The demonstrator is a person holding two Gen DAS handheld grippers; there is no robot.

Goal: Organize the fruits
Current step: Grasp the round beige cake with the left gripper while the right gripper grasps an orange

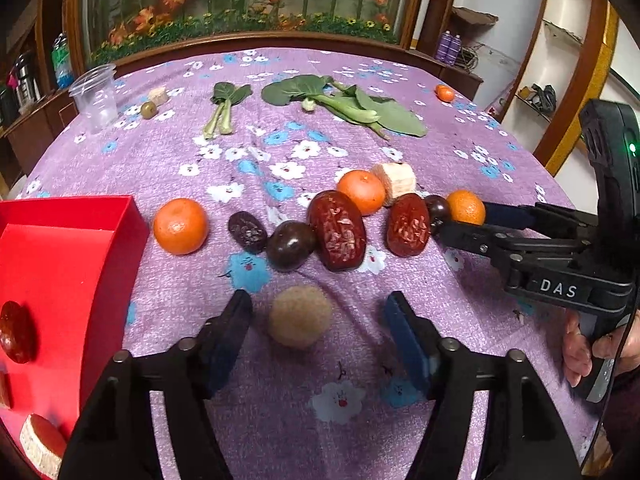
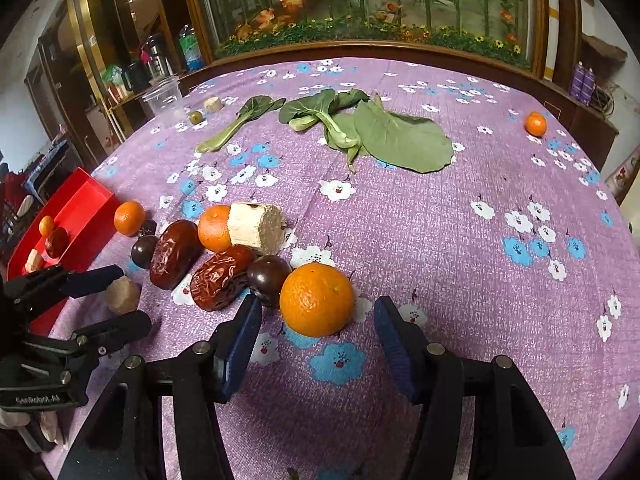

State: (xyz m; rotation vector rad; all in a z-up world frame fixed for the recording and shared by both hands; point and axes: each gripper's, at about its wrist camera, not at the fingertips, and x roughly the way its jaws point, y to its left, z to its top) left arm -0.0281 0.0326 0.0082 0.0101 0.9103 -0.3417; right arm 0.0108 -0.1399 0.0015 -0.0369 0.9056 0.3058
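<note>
**Operator:** Report jaw status and target position.

**Gripper unit:** My left gripper [image 1: 318, 312] stands open. A round tan fruit [image 1: 300, 316] lies on the cloth between my fingers, clear of both pads. It is near-spherical; no long axis can be read. My right gripper [image 2: 318, 318] also stands open. An orange [image 2: 317, 299] sits between its fingers, no pad contact visible. The orange's stem dimple faces up and toward the camera.

**Operator:** Orientation of the elongated fruits?

**Gripper unit:** The large red date [image 1: 338, 230] lies flat, long axis running from far-left to near-right in the left wrist view. A second red date [image 1: 409, 225] beside it lies nearly parallel. A small dark date [image 1: 247, 231] lies between another orange [image 1: 181, 226] and a dark round fruit [image 1: 291, 245]. The red tray [image 1: 72, 264] sits at the left table edge, holding a red date [image 1: 16, 338] and a pale cut piece [image 1: 42, 446].

**Operator:** Legible markings?

**Gripper unit:** My right gripper body reads "DAS" in the left wrist view. My left gripper body carries a label in the right wrist view, roughly "SenRobot.AI"; the lettering is blurred.
</note>
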